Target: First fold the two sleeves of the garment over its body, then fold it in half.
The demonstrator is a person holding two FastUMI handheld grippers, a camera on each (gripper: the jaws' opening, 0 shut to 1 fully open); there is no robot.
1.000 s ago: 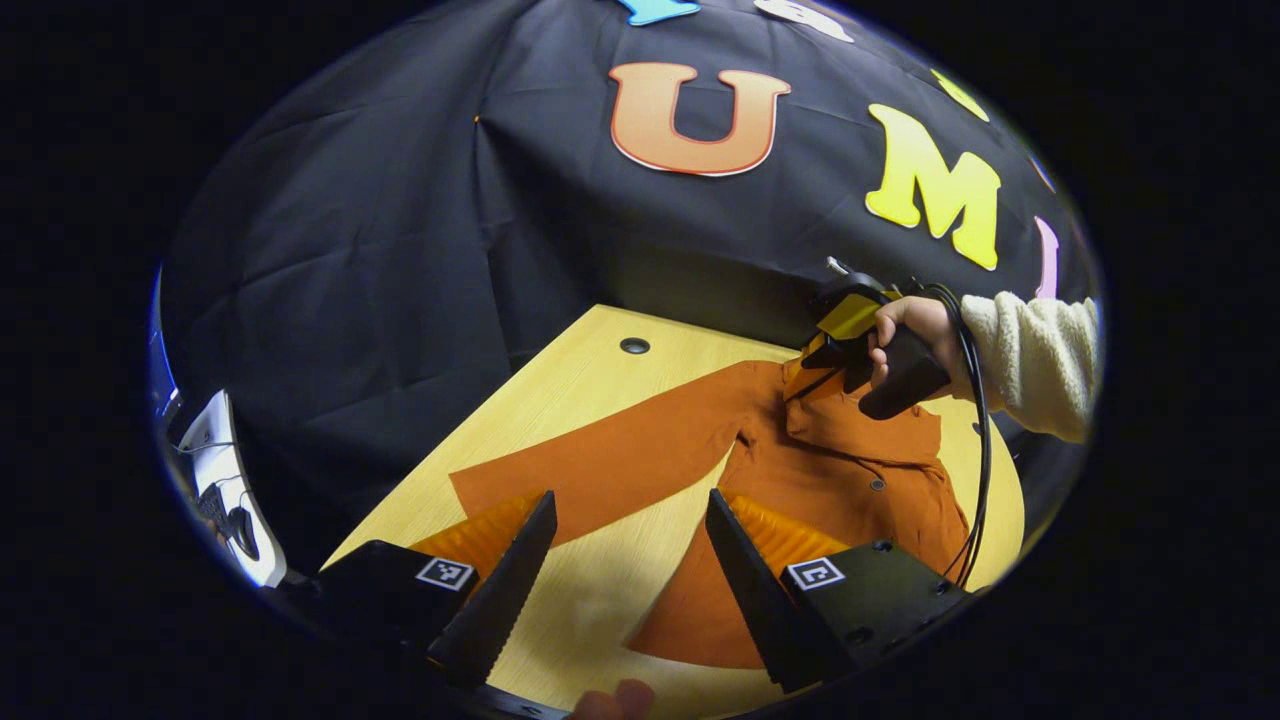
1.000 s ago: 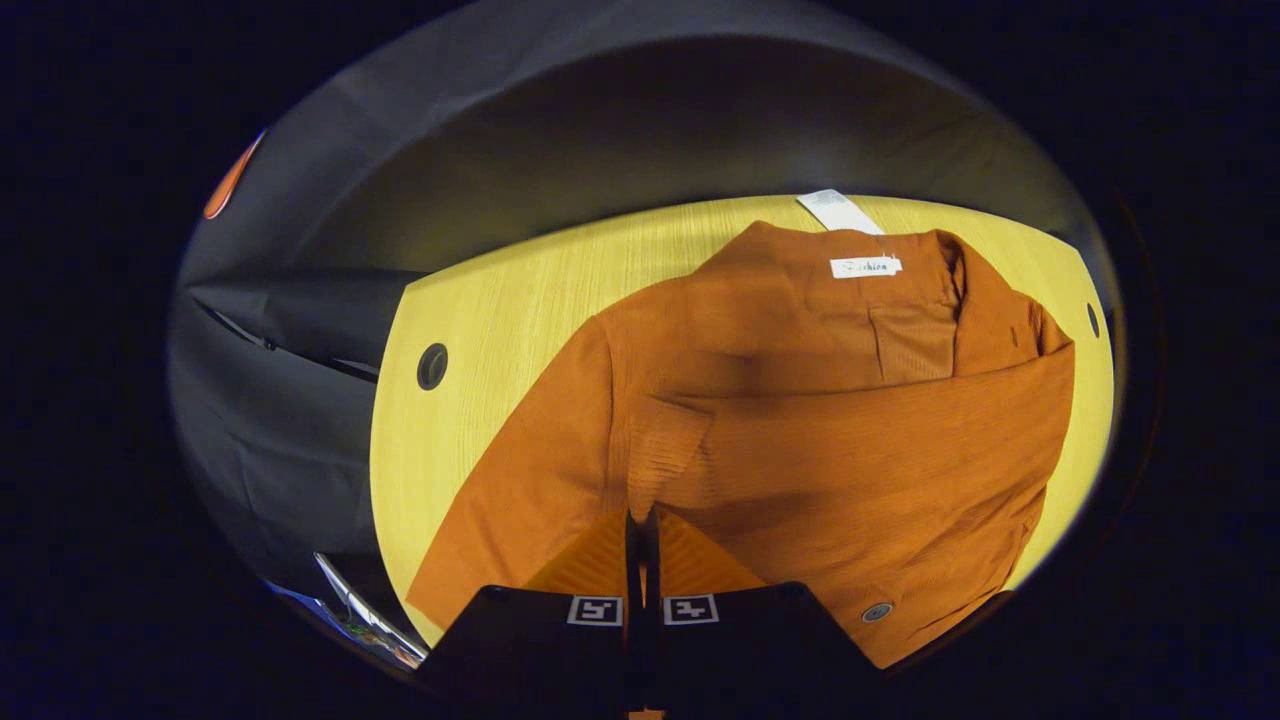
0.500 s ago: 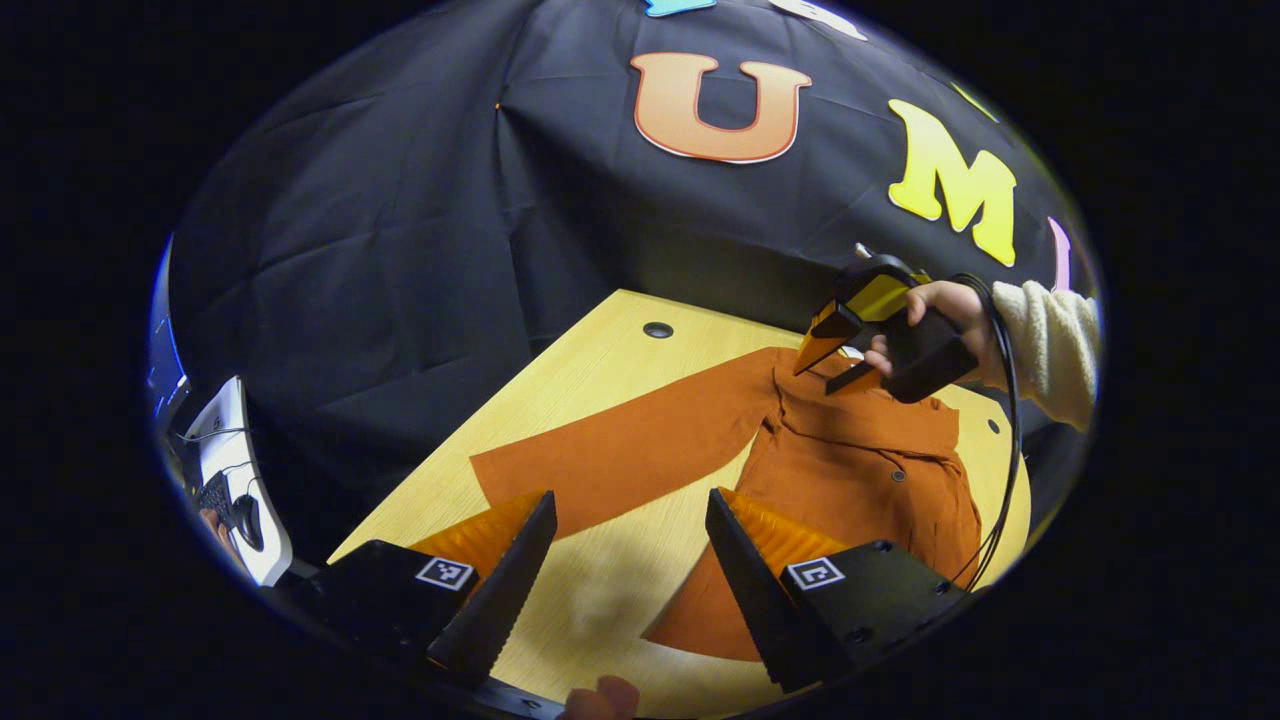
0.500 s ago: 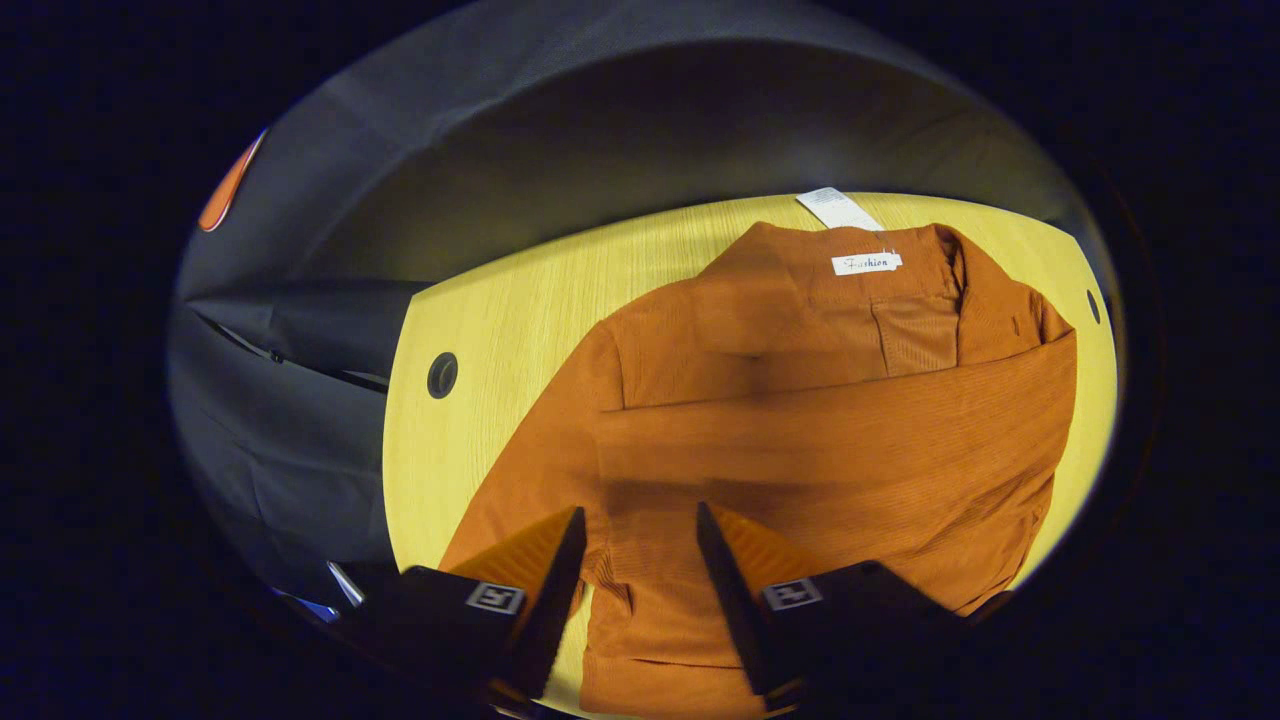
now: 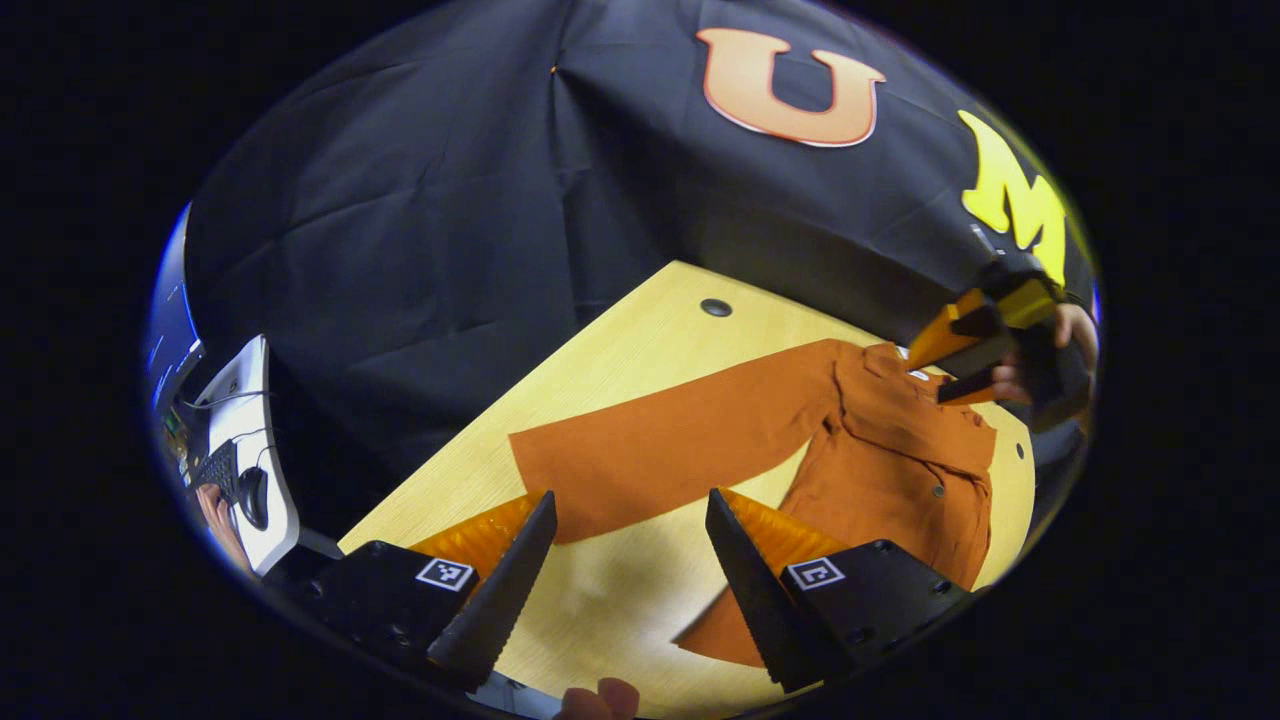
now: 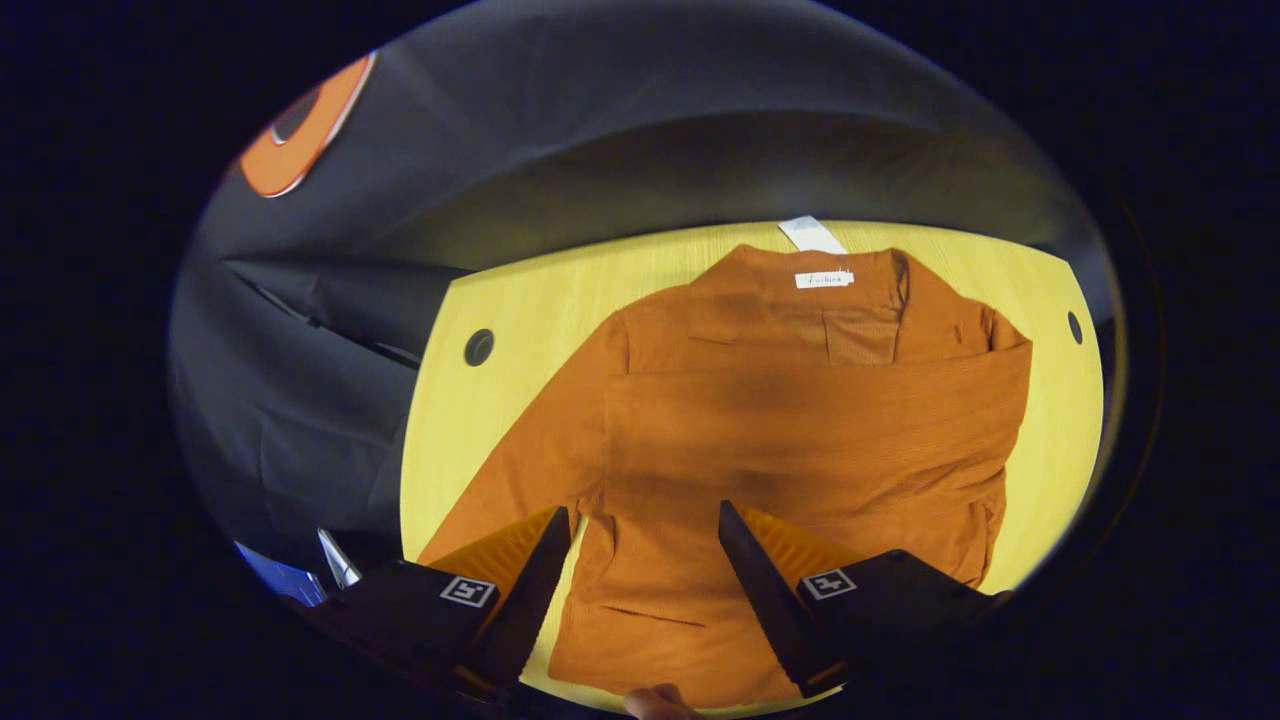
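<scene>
Rust-orange garment [image 6: 800,420] lies flat on table [image 5: 640,350], one sleeve [image 6: 830,400] across body, other sleeve [image 5: 670,450] stretched out just ahead of L tongs [image 5: 630,560], nearer than R tongs [image 6: 645,570]; both gape, holding nothing.

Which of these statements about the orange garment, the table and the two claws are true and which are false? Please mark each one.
1. One sleeve already lies folded across the body of the orange garment. True.
2. The other sleeve is also folded over the body. False: it lies stretched out flat on the table.
3. The left claw is shut on the sleeve cuff. False: its jaws stand open above the table and hold nothing.
4. The right claw is open and holds no cloth. True.
5. The garment hangs off the edge of the table. False: it lies flat on the table top.
</scene>
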